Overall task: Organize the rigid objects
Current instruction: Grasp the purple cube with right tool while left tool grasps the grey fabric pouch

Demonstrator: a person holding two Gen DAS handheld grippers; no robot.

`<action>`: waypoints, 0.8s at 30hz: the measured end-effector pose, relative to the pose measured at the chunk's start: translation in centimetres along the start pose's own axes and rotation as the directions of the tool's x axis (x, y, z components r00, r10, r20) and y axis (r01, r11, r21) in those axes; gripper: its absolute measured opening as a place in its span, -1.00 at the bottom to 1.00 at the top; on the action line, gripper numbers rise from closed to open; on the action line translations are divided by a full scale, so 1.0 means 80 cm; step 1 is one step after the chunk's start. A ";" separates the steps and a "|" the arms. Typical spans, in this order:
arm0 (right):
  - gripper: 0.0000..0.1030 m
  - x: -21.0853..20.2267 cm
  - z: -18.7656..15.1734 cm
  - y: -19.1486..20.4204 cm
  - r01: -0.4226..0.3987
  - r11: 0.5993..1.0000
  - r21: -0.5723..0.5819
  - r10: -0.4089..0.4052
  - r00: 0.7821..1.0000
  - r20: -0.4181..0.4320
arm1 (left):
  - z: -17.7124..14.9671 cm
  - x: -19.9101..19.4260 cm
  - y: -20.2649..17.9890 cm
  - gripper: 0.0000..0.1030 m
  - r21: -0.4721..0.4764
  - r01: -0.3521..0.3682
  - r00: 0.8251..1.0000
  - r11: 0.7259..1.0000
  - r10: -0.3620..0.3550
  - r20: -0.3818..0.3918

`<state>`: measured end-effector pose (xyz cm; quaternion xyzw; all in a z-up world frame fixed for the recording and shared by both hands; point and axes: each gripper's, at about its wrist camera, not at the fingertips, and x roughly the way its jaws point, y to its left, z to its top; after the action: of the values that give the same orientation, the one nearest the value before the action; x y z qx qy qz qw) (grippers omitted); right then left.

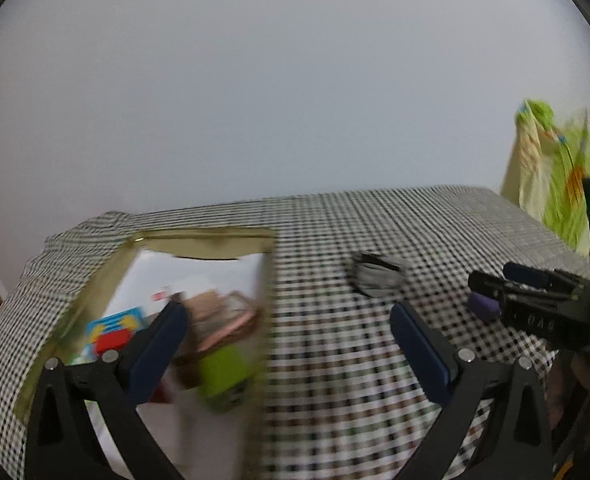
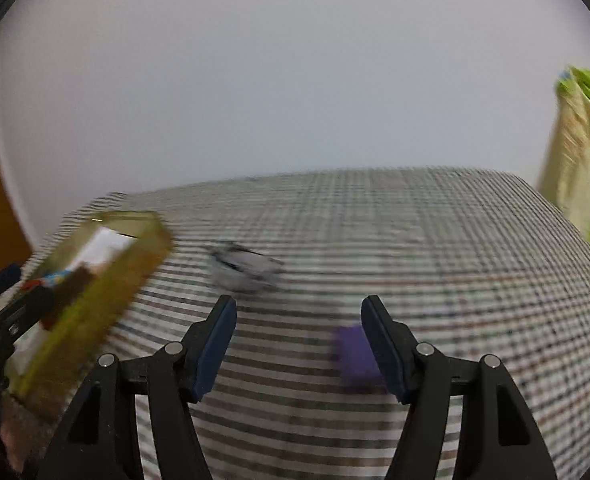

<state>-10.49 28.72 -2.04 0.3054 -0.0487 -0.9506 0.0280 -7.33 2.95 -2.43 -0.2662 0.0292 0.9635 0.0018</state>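
Right wrist view, right hand-held gripper (image 2: 299, 340) parted, empty — purple block (image 2: 355, 356) beside it, blurred, perhaps lying lengthwise toward the camera.

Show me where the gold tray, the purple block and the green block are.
gold tray (image 1: 199, 240): left wrist view, far wall.
purple block (image 2: 353, 354): right wrist view, top face.
green block (image 1: 225, 368): left wrist view, front face.

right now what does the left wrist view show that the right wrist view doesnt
Only the left wrist view shows the green block and red block lying clearly inside the gold box. Only the right wrist view shows the purple block whole, beside the open right gripper. Both share the checked cloth, the box, the round grey object and the open left gripper.
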 end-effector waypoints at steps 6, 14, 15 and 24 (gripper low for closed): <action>0.30 0.018 -0.003 -0.035 0.013 0.998 0.064 -0.008 0.996 -0.084 | 0.019 0.040 -0.037 0.99 0.047 0.019 0.997 0.999 -0.016 -0.069; 0.30 0.023 -0.007 -0.041 0.008 0.997 0.070 0.002 0.989 -0.151 | 0.017 0.054 -0.053 0.99 0.087 -0.014 0.996 0.996 0.022 -0.090; 0.30 0.021 -0.008 -0.043 0.007 0.998 0.069 0.004 0.986 -0.167 | 0.016 0.056 -0.054 0.99 0.090 -0.018 0.995 0.996 0.026 -0.093; -0.14 0.034 -0.012 -0.038 0.034 0.999 0.027 -0.027 0.973 -0.229 | 0.010 0.069 -0.060 0.99 0.102 -0.019 0.992 0.995 0.031 -0.119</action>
<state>-12.20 31.43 -4.70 0.4137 -0.0549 -0.9086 0.0141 -12.38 7.75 -4.81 -0.3231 0.0813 0.9429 0.0013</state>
